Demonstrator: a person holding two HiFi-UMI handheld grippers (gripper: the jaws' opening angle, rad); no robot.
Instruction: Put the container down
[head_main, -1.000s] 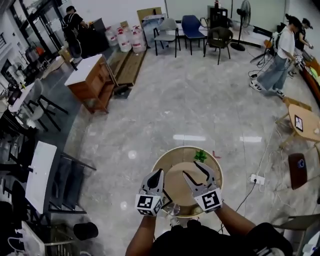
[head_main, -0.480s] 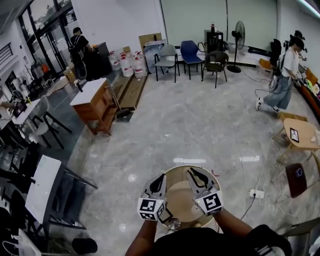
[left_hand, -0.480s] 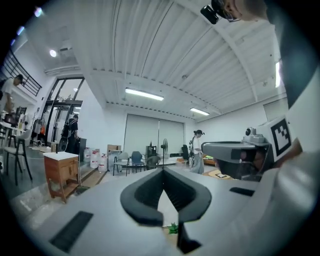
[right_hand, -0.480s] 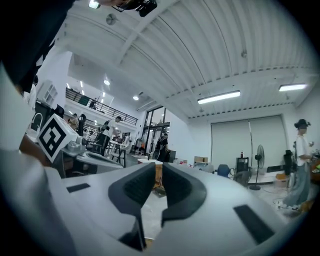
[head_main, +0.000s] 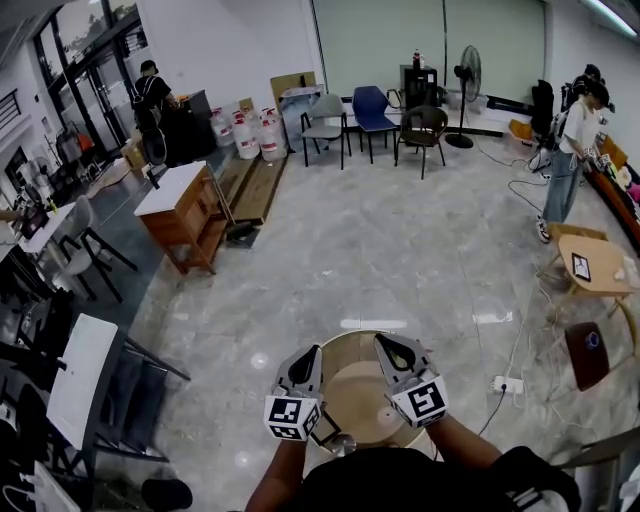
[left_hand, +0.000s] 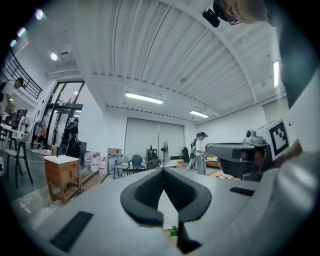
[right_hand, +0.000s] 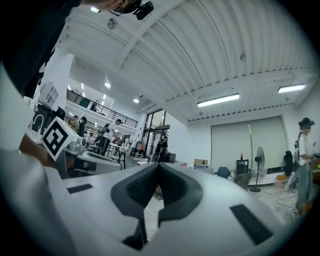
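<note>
Over the round wooden table in the head view, both grippers point away from me. My left gripper is shut with nothing between its jaws, and its tips meet in the left gripper view. My right gripper is shut too, its tips touching and holding nothing. A small clear object, possibly the container, sits at the table's near edge below the grippers, partly hidden by my body. A bit of green plant shows under the left jaws.
A wooden cabinet stands on the left of the marble floor. Chairs and a fan line the far wall. On the right are a person, a small wooden table and a power strip.
The right gripper's jaws, spread wide a second ago, have closed to touching. The left gripper stayed shut. The head view has tilted up a little.
</note>
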